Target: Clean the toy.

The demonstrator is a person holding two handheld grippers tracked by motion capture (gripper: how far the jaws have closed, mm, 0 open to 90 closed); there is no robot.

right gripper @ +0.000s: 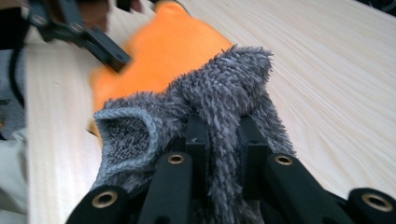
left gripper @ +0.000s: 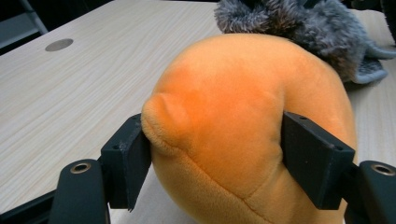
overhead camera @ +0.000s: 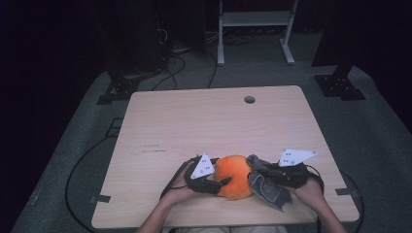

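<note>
Left gripper (overhead camera: 219, 183) clamps the orange plush ball (overhead camera: 234, 176) at the near edge of the table (overhead camera: 194, 121). Right gripper (right gripper: 223, 135) pinches the grey fuzzy cloth (right gripper: 219, 93), which touches the ball's right side; table hole (overhead camera: 249, 99) lies well apart.

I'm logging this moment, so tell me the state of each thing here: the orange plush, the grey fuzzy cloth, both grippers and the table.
Orange plush: resting on the table, squeezed between the left gripper's pads.
Grey fuzzy cloth: bunched, pinched by the right gripper, touching the plush.
Left gripper: shut on the plush.
Right gripper: shut on the cloth.
Table: bears both things near its front edge.
</note>
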